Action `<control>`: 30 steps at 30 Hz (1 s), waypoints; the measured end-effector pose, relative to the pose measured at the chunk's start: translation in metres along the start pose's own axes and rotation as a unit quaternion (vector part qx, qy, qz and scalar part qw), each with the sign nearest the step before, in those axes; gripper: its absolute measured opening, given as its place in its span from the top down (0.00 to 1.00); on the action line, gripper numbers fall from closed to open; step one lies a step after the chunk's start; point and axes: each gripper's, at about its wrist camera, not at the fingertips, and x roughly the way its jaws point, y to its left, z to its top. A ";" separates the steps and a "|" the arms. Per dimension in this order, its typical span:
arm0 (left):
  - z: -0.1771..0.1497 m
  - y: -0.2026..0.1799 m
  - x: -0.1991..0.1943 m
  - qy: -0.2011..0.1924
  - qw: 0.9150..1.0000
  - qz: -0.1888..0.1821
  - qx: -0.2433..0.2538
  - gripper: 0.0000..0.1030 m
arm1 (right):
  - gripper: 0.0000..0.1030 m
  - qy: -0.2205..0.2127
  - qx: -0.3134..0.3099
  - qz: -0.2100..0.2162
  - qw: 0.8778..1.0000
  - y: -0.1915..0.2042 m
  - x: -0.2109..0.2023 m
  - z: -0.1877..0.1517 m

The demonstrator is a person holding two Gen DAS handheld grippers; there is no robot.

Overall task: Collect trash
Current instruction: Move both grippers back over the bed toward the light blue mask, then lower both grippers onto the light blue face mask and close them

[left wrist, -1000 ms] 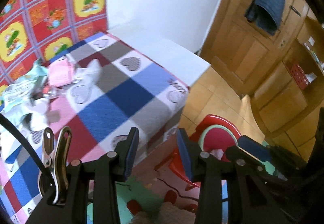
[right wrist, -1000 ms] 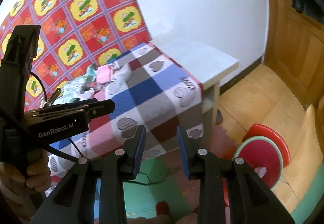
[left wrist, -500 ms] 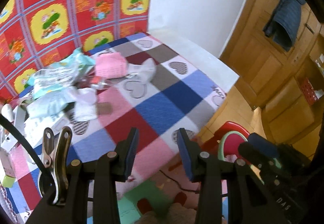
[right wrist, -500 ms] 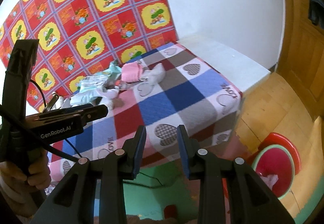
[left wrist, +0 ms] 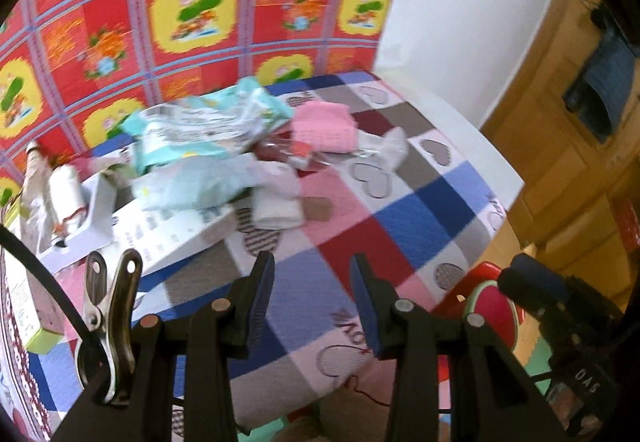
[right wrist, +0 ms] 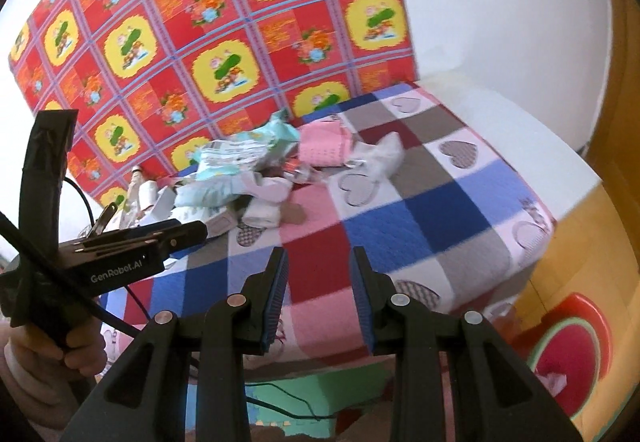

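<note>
Both the left gripper [left wrist: 312, 296] and the right gripper [right wrist: 318, 296] hover with jaws parted and nothing between them, short of the trash pile [left wrist: 224, 146] heaped at the far side of the checked table cover [left wrist: 432, 218]. The wrappers overlap loosely, so a pinch could snag the pink cloth [left wrist: 322, 126] or scatter lighter pieces off the edge

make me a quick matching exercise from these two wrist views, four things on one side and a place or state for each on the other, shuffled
Things:
1. pink cloth
2. red bin
3. left gripper
4. metal clip

Places or states:
a. on the floor beside the table
b. jaws apart, nothing between them
c. on the checked tablecloth, in the litter pile
d. hanging on the gripper's left side

Pairs: 1-c, 2-a, 3-b, 4-d
</note>
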 end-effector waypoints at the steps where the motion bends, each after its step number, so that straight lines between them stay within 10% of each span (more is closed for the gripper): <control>1: 0.001 0.005 0.000 0.000 1.000 0.005 -0.006 0.60 | 0.69 0.004 -0.007 0.008 1.000 0.003 0.006 0.004; 30: 0.044 0.114 0.045 0.019 0.974 0.094 -0.204 0.45 | 0.62 0.162 -0.071 0.174 0.969 0.044 0.187 0.103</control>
